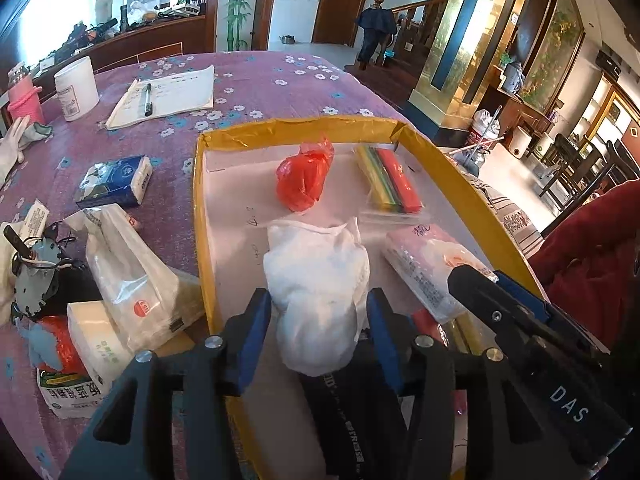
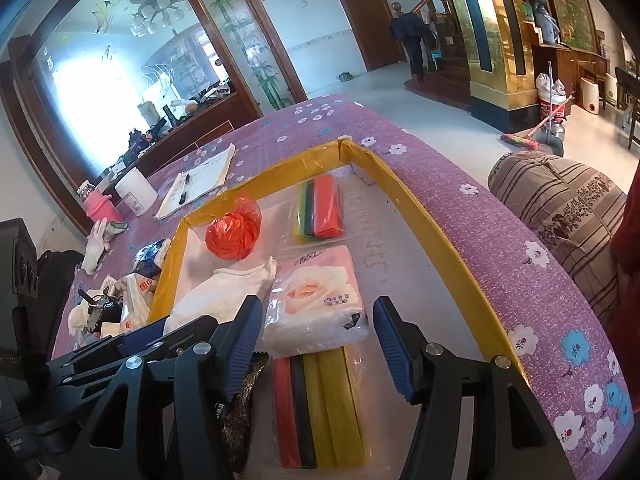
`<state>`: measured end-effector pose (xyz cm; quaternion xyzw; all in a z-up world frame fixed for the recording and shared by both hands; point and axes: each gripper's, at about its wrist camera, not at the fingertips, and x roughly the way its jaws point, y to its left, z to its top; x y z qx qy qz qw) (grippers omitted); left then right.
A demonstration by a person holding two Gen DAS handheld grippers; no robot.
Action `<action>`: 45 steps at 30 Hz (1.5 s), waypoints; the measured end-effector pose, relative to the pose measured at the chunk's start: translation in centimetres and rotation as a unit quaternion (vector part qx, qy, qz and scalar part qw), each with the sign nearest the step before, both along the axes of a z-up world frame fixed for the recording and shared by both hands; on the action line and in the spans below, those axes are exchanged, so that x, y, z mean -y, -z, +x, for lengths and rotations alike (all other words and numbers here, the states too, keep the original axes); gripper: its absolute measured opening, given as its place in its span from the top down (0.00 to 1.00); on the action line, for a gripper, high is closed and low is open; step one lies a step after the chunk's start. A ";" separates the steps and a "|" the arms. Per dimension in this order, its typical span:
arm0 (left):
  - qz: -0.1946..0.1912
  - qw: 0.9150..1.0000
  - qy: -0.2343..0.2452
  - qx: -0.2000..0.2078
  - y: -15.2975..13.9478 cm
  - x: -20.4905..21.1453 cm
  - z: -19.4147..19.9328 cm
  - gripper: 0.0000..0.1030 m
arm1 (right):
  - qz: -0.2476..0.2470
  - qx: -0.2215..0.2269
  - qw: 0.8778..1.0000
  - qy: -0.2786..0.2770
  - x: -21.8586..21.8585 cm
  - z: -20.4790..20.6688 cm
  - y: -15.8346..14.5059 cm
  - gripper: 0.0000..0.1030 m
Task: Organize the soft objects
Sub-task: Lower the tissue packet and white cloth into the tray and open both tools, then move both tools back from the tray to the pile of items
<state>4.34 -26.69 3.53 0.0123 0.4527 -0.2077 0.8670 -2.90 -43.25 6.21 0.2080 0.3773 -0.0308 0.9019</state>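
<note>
Left wrist: white bag (image 1: 320, 292) between pads (image 1: 256, 340).

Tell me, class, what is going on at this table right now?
A person with a two-finger tool in each hand is sorting soft things into a yellow-rimmed cardboard tray. The left tool straddles a crumpled white plastic bag, its pads seemingly just clear of it. The right tool stands open around a pink rose-printed tissue pack. A knotted red plastic bag already lies in the tray.

A purple tablecloth (image 2: 460, 216) with white and blue flowers is showing across the frame; the tray rim (image 1: 472, 184) is showing yellow, a red bag (image 1: 302, 178) glowing at centre.
</note>
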 end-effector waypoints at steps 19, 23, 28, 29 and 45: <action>-0.006 0.998 0.012 0.054 -5.1 -3.0 -4.8 0.28 | -0.003 0.072 0.997 0.006 -1.2 -4.7 -5.4 0.25; -0.004 0.998 0.011 0.065 -5.7 -4.7 -6.2 0.27 | -0.012 0.080 0.997 -0.015 -3.2 -5.0 -6.4 0.25; -0.007 0.998 -0.011 0.069 -5.9 -8.7 -7.3 0.26 | -0.026 0.088 0.995 -0.044 -6.4 -5.1 -7.5 0.24; -0.010 0.998 -0.016 0.067 -6.0 -9.7 -7.4 0.26 | -0.029 0.089 0.994 -0.049 -7.0 -5.0 -7.7 0.24; -0.023 0.983 -0.173 0.061 -3.9 -27.8 -7.9 0.25 | -0.041 0.033 0.973 -0.223 -21.9 -2.0 -4.4 0.23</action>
